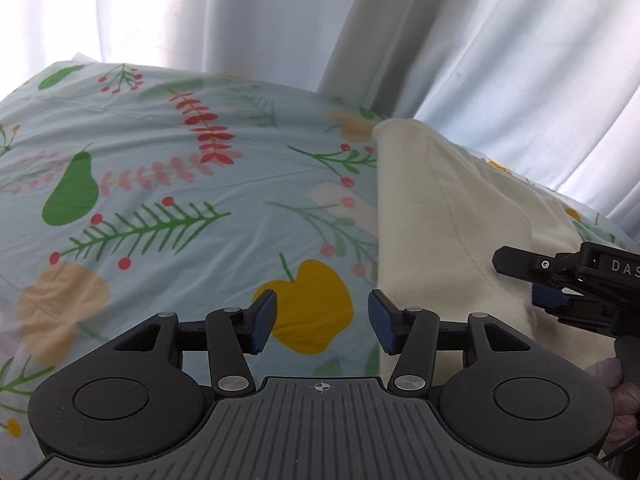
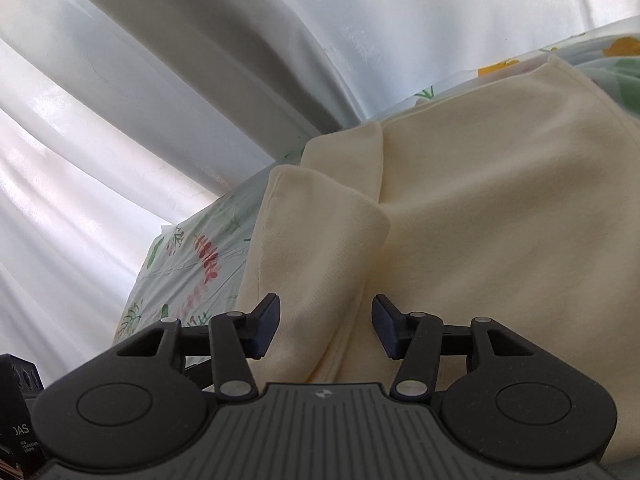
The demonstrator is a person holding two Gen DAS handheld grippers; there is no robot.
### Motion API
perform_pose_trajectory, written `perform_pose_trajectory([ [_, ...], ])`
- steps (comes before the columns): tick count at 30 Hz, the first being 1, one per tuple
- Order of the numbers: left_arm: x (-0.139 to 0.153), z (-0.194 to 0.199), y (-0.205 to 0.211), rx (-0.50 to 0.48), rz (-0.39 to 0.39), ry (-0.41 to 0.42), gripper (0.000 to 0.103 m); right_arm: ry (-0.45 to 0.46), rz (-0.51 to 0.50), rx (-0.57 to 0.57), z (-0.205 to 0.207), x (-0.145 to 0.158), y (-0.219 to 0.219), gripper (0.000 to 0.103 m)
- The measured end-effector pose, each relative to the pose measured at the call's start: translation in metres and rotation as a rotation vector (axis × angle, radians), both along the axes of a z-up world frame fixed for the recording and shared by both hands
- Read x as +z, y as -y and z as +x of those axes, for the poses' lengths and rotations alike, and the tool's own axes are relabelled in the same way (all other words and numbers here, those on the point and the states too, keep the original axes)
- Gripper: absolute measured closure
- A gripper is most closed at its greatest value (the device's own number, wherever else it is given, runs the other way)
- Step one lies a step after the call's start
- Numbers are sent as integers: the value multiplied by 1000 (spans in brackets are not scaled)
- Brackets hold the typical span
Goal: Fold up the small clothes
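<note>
A cream knit garment (image 1: 448, 220) lies on a floral sheet (image 1: 160, 168), on the right of the left wrist view. It fills most of the right wrist view (image 2: 500, 208), with a sleeve (image 2: 312, 240) folded over its left side. My left gripper (image 1: 322, 322) is open and empty, over the sheet just left of the garment's edge. My right gripper (image 2: 326, 326) is open and empty, low over the garment's near edge by the sleeve. It also shows from the side in the left wrist view (image 1: 560, 280), over the garment.
White curtains (image 1: 500, 40) hang close behind the bed's far edge, also in the right wrist view (image 2: 160, 80). The sheet spreads left of the garment (image 2: 188, 264). The person's hand (image 1: 624, 400) shows at the right edge.
</note>
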State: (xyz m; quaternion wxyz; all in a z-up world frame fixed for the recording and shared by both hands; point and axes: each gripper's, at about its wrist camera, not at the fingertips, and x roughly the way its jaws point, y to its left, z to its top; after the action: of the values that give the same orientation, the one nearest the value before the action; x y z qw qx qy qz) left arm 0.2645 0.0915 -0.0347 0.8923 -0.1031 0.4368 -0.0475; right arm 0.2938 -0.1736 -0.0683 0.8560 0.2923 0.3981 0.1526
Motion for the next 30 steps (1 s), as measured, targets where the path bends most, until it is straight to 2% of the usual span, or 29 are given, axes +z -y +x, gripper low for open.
perform_pose_trajectory([
  [4, -2, 0, -1, -6, -2, -7, 48, 14, 16, 17, 4, -1, -5, 69],
  [11, -5, 1, 1, -18, -14, -25, 48, -18, 100, 13, 16, -9, -6, 66],
  [12, -4, 1, 2, -20, -12, -24, 48, -11, 82, 13, 16, -9, -8, 69],
  [14, -1, 0, 2, -21, -10, -15, 48, 17, -1, 15, 14, -3, -15, 88],
  [18, 8, 3, 5, -21, -18, 8, 48, 169, -222, 62, 0, 24, -34, 90],
  [23, 16, 7, 24, -80, -19, 39, 48, 286, -375, 25, -22, 54, -33, 91],
  [27, 14, 11, 51, -143, -13, 45, 48, 314, -470, -30, -36, 62, -13, 91],
  [30, 8, 14, 68, -198, -31, 37, 47, 266, -509, -74, -40, 52, 9, 91],
])
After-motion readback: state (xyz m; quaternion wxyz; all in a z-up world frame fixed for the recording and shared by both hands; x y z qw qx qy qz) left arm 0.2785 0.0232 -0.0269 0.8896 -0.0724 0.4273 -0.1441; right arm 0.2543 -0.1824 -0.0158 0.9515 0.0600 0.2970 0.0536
